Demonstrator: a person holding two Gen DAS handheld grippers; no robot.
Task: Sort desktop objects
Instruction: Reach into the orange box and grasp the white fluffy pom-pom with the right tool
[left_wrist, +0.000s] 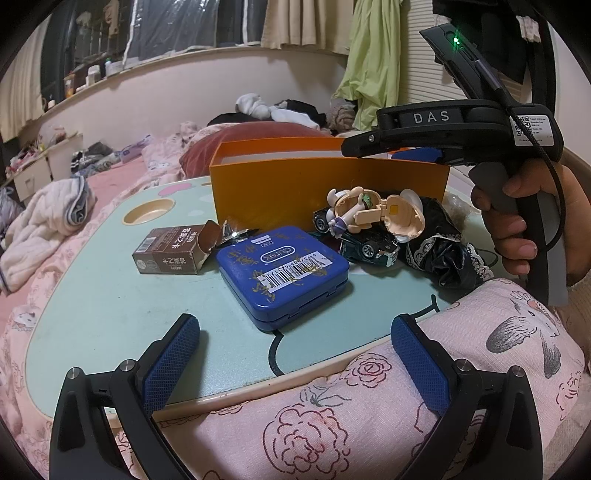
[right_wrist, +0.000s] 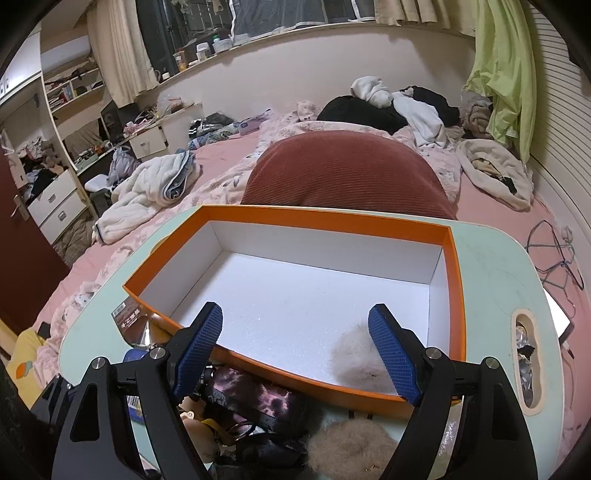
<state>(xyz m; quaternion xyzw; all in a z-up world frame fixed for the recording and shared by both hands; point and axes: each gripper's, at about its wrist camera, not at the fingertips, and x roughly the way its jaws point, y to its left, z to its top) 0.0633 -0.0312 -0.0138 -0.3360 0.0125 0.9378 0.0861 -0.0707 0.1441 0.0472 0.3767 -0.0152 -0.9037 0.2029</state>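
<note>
An orange box (left_wrist: 295, 184) stands on the pale green lap table (left_wrist: 110, 302). In front of it lie a blue tin (left_wrist: 284, 273), a brown carton (left_wrist: 173, 251), a beige toy figure (left_wrist: 373, 214), toy cars (left_wrist: 369, 247) and black lace fabric (left_wrist: 447, 254). My left gripper (left_wrist: 295, 354) is open and empty, just short of the tin. My right gripper (right_wrist: 295, 350) is open and empty over the near wall of the box (right_wrist: 288, 214); a pale fluffy ball (right_wrist: 358, 358) lies inside by its right finger. A second fluffy ball (right_wrist: 351, 446) lies outside.
The table sits on a bed with pink bedding (left_wrist: 369, 406), a red cushion (right_wrist: 347, 173) behind the box and piles of clothes. The right gripper's body and the hand holding it (left_wrist: 524, 221) are at the right of the left wrist view. The table has a cup recess (left_wrist: 147, 212).
</note>
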